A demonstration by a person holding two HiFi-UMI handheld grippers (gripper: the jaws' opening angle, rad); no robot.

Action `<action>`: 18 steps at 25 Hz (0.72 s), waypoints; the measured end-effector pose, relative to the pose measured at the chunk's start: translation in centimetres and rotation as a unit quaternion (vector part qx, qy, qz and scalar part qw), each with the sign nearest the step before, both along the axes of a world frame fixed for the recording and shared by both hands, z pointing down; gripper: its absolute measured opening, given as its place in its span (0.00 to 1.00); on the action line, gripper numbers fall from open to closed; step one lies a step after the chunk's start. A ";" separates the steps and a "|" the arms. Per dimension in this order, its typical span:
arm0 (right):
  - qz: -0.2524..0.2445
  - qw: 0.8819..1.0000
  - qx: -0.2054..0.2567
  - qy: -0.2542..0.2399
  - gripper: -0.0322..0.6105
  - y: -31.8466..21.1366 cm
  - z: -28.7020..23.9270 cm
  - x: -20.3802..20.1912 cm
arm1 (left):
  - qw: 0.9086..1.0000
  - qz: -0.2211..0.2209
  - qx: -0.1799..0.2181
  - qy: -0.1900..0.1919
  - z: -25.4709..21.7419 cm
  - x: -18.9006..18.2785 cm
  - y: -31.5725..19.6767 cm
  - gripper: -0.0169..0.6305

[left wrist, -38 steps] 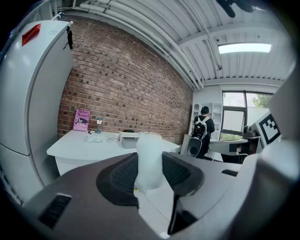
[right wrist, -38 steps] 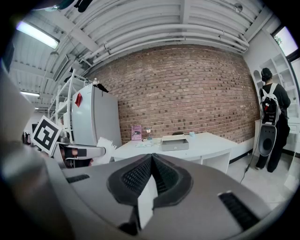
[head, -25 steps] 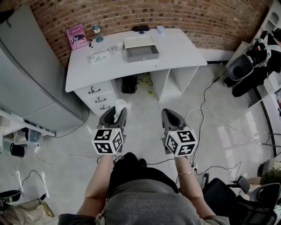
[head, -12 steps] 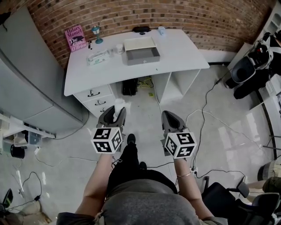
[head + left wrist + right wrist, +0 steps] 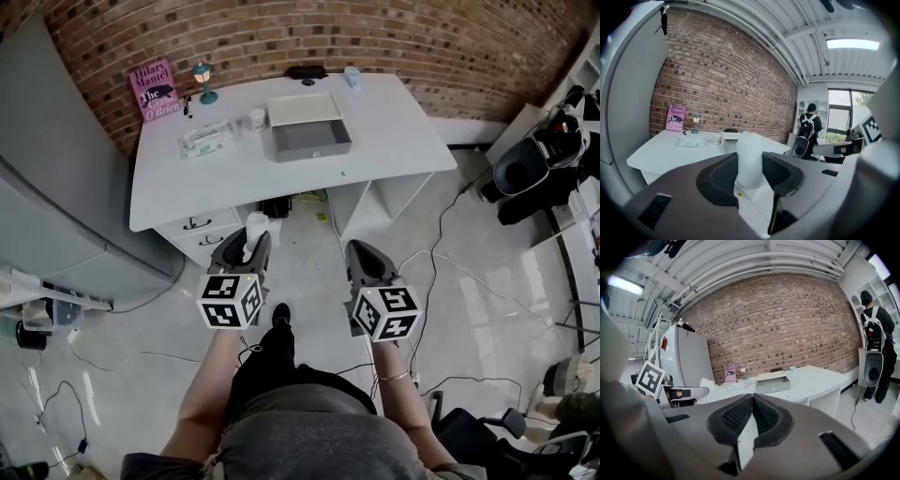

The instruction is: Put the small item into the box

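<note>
My left gripper (image 5: 246, 242) is held at waist height over the floor, shut on a small white, soft-looking item (image 5: 255, 227). In the left gripper view that item (image 5: 749, 160) sits squeezed between the dark pads (image 5: 723, 174) of the left gripper (image 5: 750, 171). My right gripper (image 5: 364, 255) is beside it with its jaws pressed together and nothing in them, as the right gripper (image 5: 752, 414) shows in its own view. The open grey box (image 5: 311, 139) stands on the white desk (image 5: 394, 122) ahead, its pale lid (image 5: 300, 108) behind it. The box (image 5: 773, 383) shows in the right gripper view too.
On the desk are a pink book (image 5: 155, 89), a small teal lamp (image 5: 202, 80), a wipes pack (image 5: 204, 139) and a white jar (image 5: 256, 119). Drawers (image 5: 202, 230) sit under it. A grey cabinet (image 5: 56, 187) stands left, black equipment (image 5: 534, 159) right, cables (image 5: 431, 253) on the floor. A person with a backpack (image 5: 874, 343) stands far right.
The desk and box have come nearer and lower in the head view as the person steps toward them. Both grippers keep the same pose, the left still shut on the white item.
</note>
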State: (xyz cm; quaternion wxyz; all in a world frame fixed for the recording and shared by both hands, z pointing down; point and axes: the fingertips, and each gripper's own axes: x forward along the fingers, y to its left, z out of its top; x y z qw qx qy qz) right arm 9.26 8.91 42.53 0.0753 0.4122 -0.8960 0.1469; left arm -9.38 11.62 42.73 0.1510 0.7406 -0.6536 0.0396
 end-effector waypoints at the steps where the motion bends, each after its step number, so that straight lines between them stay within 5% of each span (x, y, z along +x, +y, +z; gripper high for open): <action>1: 0.000 1.000 0.000 0.001 0.06 -0.9 -0.1 -0.6 | 1.000 0.000 0.000 0.000 0.0 -0.6 -0.9 0.29; 18: 0.046 0.999 -0.004 0.013 0.06 -11.9 -0.8 -6.0 | 1.000 0.024 0.005 0.011 -0.5 -7.1 -13.3 0.29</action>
